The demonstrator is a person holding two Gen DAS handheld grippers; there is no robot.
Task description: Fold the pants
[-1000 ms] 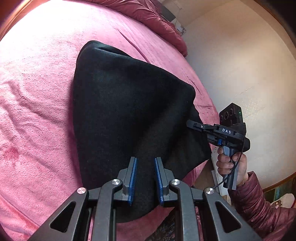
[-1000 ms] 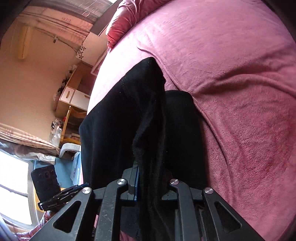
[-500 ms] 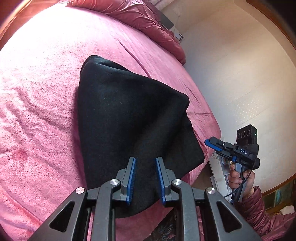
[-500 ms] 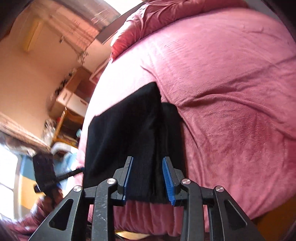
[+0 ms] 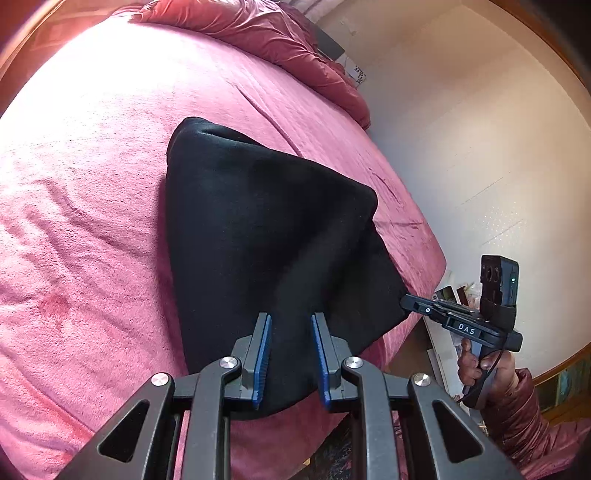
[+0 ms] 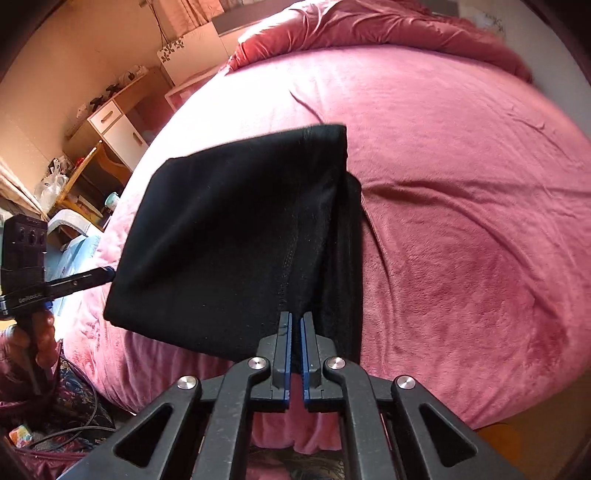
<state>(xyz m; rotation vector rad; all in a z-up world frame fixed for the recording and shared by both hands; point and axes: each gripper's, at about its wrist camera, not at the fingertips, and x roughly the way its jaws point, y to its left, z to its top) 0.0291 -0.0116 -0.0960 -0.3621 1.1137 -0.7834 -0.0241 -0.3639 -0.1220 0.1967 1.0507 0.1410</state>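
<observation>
The black pants (image 5: 269, 236) lie folded into a compact stack on the pink bed (image 5: 85, 206), near its front edge. In the right wrist view the pants (image 6: 229, 236) show a top layer with a seam and a lower layer at the right side. My left gripper (image 5: 291, 325) is open and empty, hovering over the near edge of the pants. My right gripper (image 6: 296, 321) is nearly closed with only a thin gap between its blue pads, and holds nothing, at the near right corner of the stack. It also shows in the left wrist view (image 5: 406, 303).
A crumpled red duvet (image 5: 258, 33) lies at the head of the bed. A wooden desk with white drawers (image 6: 110, 125) and clutter stand to the left. A cream wall (image 5: 480, 147) runs along the bed's other side.
My right gripper let go of the pants, drew back off the bed edge, then closed its fingers and came back beside the stack. The left gripper stayed open and rose slightly.
</observation>
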